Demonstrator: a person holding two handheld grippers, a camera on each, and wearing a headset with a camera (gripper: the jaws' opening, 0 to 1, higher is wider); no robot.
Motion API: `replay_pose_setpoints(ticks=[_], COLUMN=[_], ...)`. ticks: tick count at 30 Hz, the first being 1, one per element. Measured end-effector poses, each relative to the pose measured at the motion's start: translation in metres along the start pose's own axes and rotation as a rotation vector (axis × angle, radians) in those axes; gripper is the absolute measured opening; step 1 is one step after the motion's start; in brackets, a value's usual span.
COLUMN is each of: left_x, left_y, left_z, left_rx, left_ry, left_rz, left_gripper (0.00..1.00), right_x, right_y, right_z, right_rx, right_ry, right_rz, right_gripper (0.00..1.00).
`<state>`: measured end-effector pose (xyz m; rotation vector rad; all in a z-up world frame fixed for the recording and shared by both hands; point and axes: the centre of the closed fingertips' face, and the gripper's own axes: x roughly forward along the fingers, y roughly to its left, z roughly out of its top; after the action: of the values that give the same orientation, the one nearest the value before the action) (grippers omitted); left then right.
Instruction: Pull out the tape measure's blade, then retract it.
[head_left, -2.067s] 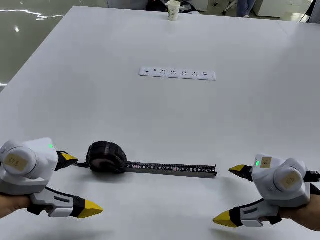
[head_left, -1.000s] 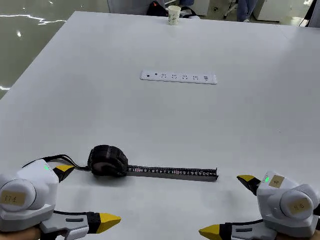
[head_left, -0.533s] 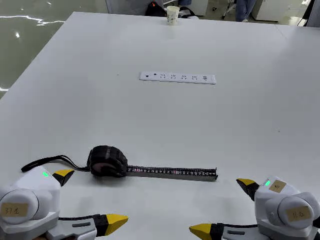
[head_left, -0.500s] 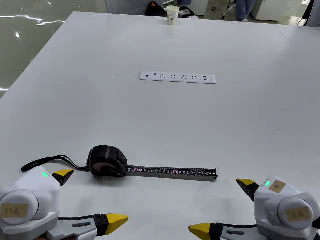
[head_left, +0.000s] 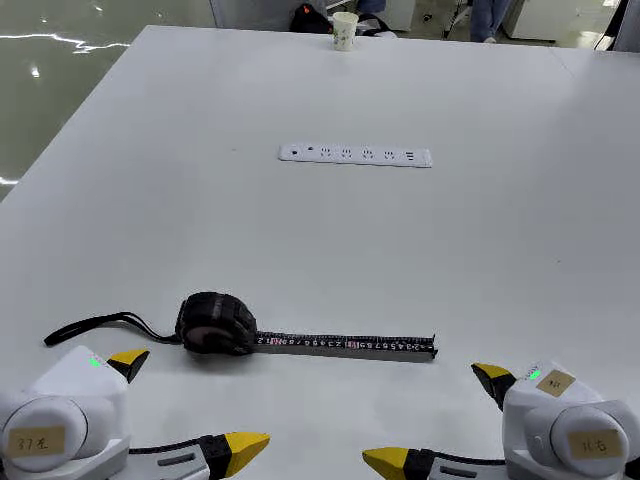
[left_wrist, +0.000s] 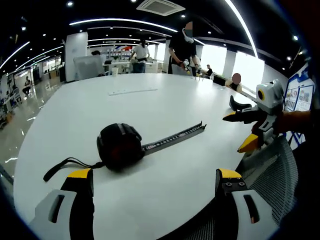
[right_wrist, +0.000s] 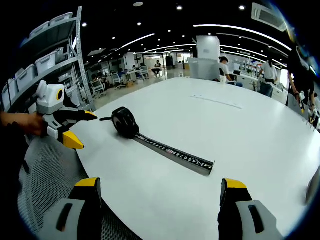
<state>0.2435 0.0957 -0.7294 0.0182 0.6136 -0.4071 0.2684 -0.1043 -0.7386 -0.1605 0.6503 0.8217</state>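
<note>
A black tape measure lies on the white table, its blade drawn out to the right and flat on the surface; a black wrist strap trails off its left. My left gripper hovers open at the near left, short of the case. My right gripper is open at the near right, just short of the blade's tip. The left gripper view has the tape measure ahead between open jaws, and the right gripper view has the blade running toward me.
A white power strip lies mid-table. A paper cup stands at the far edge. Beyond the table, people stand among desks. Bare tabletop surrounds the tape measure.
Both grippers have drawn back toward the near edge, away from the tape measure, uncovering the wrist strap. The tape measure and its blade have not moved.
</note>
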Motion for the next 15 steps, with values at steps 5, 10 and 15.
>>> replay_pose_setpoints(ticks=[5,10,15], left_x=[-0.0028,-0.004,-0.0039], left_y=[0.0007,0.0013,-0.002], left_z=[0.0009,0.0009,0.0019], left_rx=[-0.012,-0.025,-0.018], left_ry=[-0.003,-0.005,-0.003], left_rz=[0.023,0.039,0.036], left_gripper=[0.99,0.99,0.99], right_x=[-0.0008,-0.0015,-0.0019], right_y=[0.0019,0.005,0.0074], right_z=[0.0039,0.0044,0.0053], right_rx=[0.013,0.017,0.032], right_ry=[-0.009,-0.011,-0.017], right_rz=[-0.014,-0.017,-0.012], right_gripper=[0.99,0.99,0.99])
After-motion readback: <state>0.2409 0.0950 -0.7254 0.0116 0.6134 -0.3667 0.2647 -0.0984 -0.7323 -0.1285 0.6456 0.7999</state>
